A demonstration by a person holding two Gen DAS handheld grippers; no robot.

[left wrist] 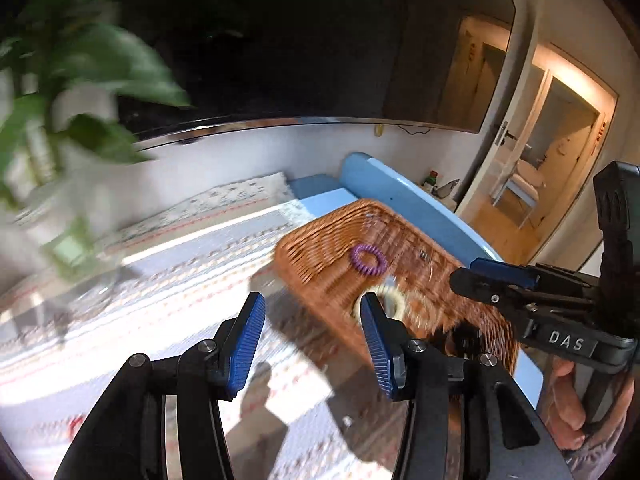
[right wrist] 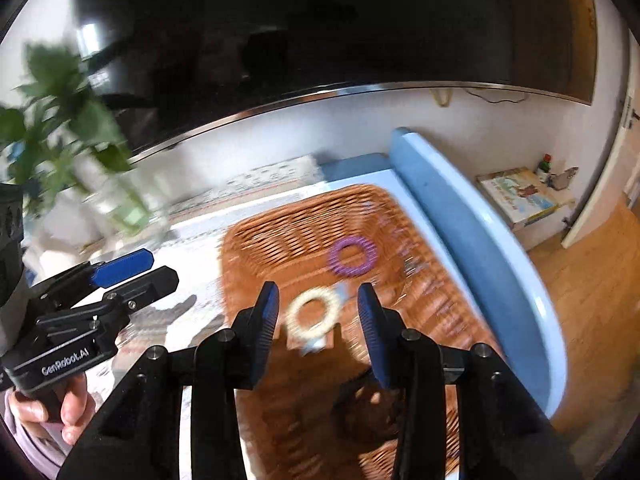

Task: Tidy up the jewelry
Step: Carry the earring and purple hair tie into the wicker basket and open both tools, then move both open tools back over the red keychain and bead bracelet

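Left of the left gripper (left wrist: 312, 344), a blurred potted plant (left wrist: 60, 92) stands clear of the work on the patterned tablecloth (left wrist: 180, 272). Its jaws gape empty beside the wicker basket (right wrist: 280, 224). Ahead of the right gripper (right wrist: 318, 332), likewise parted and holding nothing, a cream ring (right wrist: 314, 316) and purple ring (right wrist: 352, 256) lie inside the basket, apparently gathered there for tidiness.
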